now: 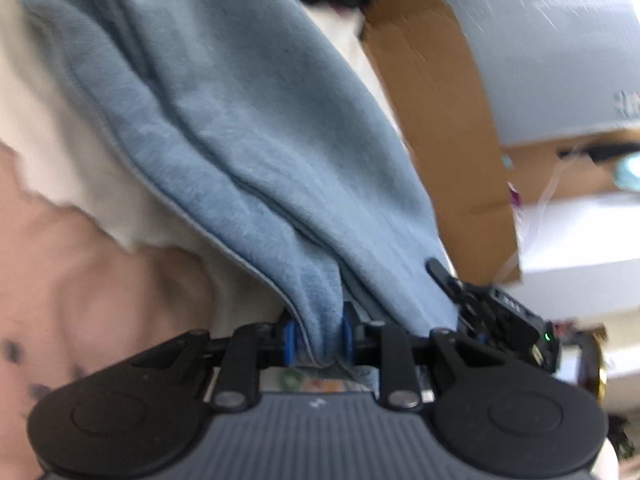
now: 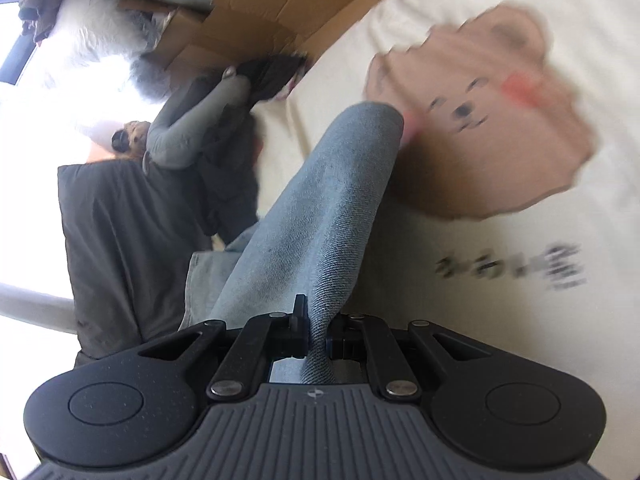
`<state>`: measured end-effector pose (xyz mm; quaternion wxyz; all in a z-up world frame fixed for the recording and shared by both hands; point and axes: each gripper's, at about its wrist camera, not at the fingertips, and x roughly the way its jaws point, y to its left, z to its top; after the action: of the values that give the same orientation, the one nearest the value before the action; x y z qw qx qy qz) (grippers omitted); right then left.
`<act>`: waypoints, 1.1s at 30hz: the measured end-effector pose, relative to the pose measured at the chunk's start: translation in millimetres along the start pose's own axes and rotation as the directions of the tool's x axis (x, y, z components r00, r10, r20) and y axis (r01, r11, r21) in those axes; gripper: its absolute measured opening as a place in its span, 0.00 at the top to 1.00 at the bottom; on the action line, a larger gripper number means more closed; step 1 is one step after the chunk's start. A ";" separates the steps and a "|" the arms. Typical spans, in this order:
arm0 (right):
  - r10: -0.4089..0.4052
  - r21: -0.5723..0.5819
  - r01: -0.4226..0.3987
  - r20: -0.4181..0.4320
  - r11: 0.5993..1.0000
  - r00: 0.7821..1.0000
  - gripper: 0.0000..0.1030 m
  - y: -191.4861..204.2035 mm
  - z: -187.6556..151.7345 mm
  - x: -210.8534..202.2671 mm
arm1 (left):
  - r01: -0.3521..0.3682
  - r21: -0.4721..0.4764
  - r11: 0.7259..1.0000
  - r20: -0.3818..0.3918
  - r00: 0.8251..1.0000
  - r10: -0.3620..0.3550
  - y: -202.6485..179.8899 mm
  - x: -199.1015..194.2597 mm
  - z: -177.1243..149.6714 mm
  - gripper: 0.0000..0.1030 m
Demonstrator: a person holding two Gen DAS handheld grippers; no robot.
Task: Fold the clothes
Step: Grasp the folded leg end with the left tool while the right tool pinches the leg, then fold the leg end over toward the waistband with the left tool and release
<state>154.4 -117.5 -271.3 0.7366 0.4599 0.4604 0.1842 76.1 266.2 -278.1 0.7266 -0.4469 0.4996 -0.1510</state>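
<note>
- Cream-coloured bedding [image 2: 460, 288], printed with a tan bear [image 2: 492, 120] and some dark lettering too blurred to read, is spreading under everything as the work surface.
- Brown cardboard boxes [image 1: 448, 120] are standing along the far edge of the bedding, with pale grey wrapped bundles beyond them.
- Dark grey clothes [image 2: 120, 240] are lying heaped to one side in the right wrist view, looking unsorted, so I judge more garments are waiting their turn.
- Light blue denim-like clothing [image 1: 248, 120] is hanging and draping over the bedding, bunched into long ridges and not lying flat. In the right wrist view it is running forward as a rolled or doubled length [image 2: 320, 208].
- Left gripper [image 1: 320, 340] is pinching a gathered edge of the blue cloth between its blue-padded jaws, closed firmly on it.
- Right gripper [image 2: 318, 336] is also clamping the blue cloth, a narrow strip pressed between its black jaws.
- Folding seems to be in an early or middle stage: the garment is being held at two places, no tidy finished fold is showing, and laying it down and creasing it are still ahead.
</note>
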 end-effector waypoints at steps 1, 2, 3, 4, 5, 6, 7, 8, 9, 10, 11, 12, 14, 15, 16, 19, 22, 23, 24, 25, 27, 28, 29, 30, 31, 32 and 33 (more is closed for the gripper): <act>-0.014 -0.004 0.014 -0.004 1.000 1.000 0.95 -4.3 2.2 -8.6 | 0.001 0.014 1.000 -0.039 0.999 -0.001 -0.8 10.4 -1.9 0.77; -0.028 -0.008 0.027 -0.007 1.000 1.000 0.95 -9.1 4.7 -17.8 | 0.008 0.028 1.000 -0.071 0.997 -0.006 -5.1 19.5 -4.2 0.77; -0.041 -0.011 0.041 -0.009 0.999 0.999 0.95 -14.0 7.3 -27.4 | 0.018 0.041 0.999 -0.098 0.995 -0.014 -11.5 25.3 -6.7 0.77; -0.055 -0.014 0.055 -0.011 0.998 0.998 0.95 -19.0 9.9 -37.1 | 0.028 0.055 0.998 -0.123 0.992 -0.021 -17.6 31.5 -9.2 0.77; -0.067 -0.016 0.067 -0.010 0.998 0.998 0.95 -23.2 13.1 -46.2 | 0.040 0.073 0.997 -0.148 0.989 -0.029 -23.0 38.8 -11.8 0.77; -0.080 -0.019 0.080 -0.007 0.997 0.997 0.95 -27.0 16.5 -55.1 | 0.054 0.088 0.995 -0.170 0.985 -0.038 -27.1 44.7 -11.0 0.77; -0.092 -0.026 0.092 -0.007 0.995 0.996 0.95 -30.1 20.0 -63.4 | 0.068 0.098 0.993 -0.192 0.980 -0.048 -28.7 47.4 -1.9 0.77; -0.102 -0.027 0.102 -0.006 0.994 0.995 0.95 -33.1 22.1 -71.3 | 0.082 0.107 0.991 -0.213 0.975 -0.057 -30.3 50.1 7.1 0.77; -0.110 -0.025 0.110 -0.005 0.994 0.994 0.95 -36.3 23.5 -79.1 | 0.095 0.119 0.988 -0.236 0.970 -0.064 -32.5 53.6 12.8 0.77; -0.118 -0.023 0.118 -0.004 0.993 0.993 0.95 -39.4 24.9 -86.8 | 0.104 0.136 0.985 -0.262 0.963 -0.065 -35.8 55.1 4.5 0.76; -0.126 -0.020 0.126 -0.003 0.992 0.992 0.95 -42.5 26.4 -94.6 | 0.112 0.154 0.982 -0.289 0.955 -0.064 -38.3 48.2 -18.8 0.76; -0.133 -0.019 0.133 -0.001 0.991 0.991 0.95 -45.2 26.3 -101.0 | 0.121 0.170 0.978 -0.314 0.947 -0.062 -41.0 43.3 -37.7 0.76; -0.145 -0.019 0.145 0.003 0.989 0.989 0.95 -50.3 24.7 -112.3 | 0.139 0.193 0.971 -0.352 0.934 -0.064 -45.1 43.6 -47.6 0.75; -0.153 -0.013 0.153 0.007 0.988 0.988 0.95 -53.3 22.9 -114.9 | 0.143 0.203 0.969 -0.367 0.928 -0.060 -49.3 46.7 -48.9 0.74; -0.161 -0.004 0.161 0.011 0.987 0.987 0.95 -56.5 20.6 -115.9 | 0.143 0.212 0.967 -0.384 0.922 -0.052 -55.6 58.1 -43.0 0.73; -0.186 0.023 0.186 0.023 0.982 0.982 0.95 -66.2 13.8 -119.0 | 0.118 0.256 0.959 -0.418 0.909 0.000 -53.3 53.1 -43.8 0.74; -0.220 0.068 0.218 0.022 0.974 0.975 0.94 -78.0 7.8 -117.3 | 0.071 0.262 0.962 -0.391 0.920 0.039 -40.4 29.5 -38.4 0.74; -0.232 0.092 0.229 0.020 0.969 0.973 0.93 -82.5 6.2 -116.0 | 0.054 0.260 0.964 -0.378 0.925 0.050 -36.4 21.8 -35.4 0.74; -0.254 0.105 0.250 0.021 0.962 0.967 0.89 -85.0 4.9 -116.0 | 0.035 0.258 0.966 -0.359 0.931 0.062 -34.1 14.6 -32.5 0.74; -0.280 0.113 0.276 0.024 0.954 0.960 0.83 -86.3 3.7 -116.6 | 0.011 0.256 0.967 -0.327 0.942 0.076 -35.5 8.6 -29.9 0.74; -0.320 0.133 0.313 0.033 0.940 0.947 0.79 -86.8 1.2 -122.1 | -0.039 0.253 0.967 -0.257 0.961 0.106 -38.6 -3.7 -24.0 0.74; -0.339 0.144 0.330 0.039 0.933 0.940 0.79 -86.9 -0.1 -125.3 | -0.065 0.258 0.964 -0.203 0.972 0.120 -42.2 -10.7 -19.0 0.74; -0.347 0.156 0.337 0.044 0.929 0.937 0.79 -86.1 -1.5 -129.6 | -0.075 0.268 0.960 -0.151 0.981 0.119 -48.4 -16.3 -14.4 0.71; -0.355 0.160 0.343 0.051 0.925 0.933 0.79 -83.3 -2.9 -134.0 | -0.086 0.277 0.957 -0.100 0.988 0.117 -53.4 -23.4 -10.2 0.68; -0.365 0.158 0.353 0.055 0.922 0.929 0.79 -79.5 -3.6 -137.4 | -0.095 0.284 0.954 -0.055 0.992 0.115 -56.1 -33.3 -6.6 0.62; -0.375 0.154 0.363 0.059 0.919 0.925 0.79 -75.6 -4.0 -140.3 | -0.108 0.291 0.951 -0.011 0.993 0.116 -60.1 -40.7 -3.5 0.55; -0.387 0.149 0.375 0.062 0.915 0.920 0.79 -70.3 -3.9 -142.3 | -0.130 0.300 0.945 0.031 0.992 0.126 -66.1 -43.1 -1.5 0.53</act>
<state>68.0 -250.2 -259.0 0.7459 0.4176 0.5186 -0.0150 70.2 257.5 -199.9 0.7972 -0.2982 0.4947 -0.1756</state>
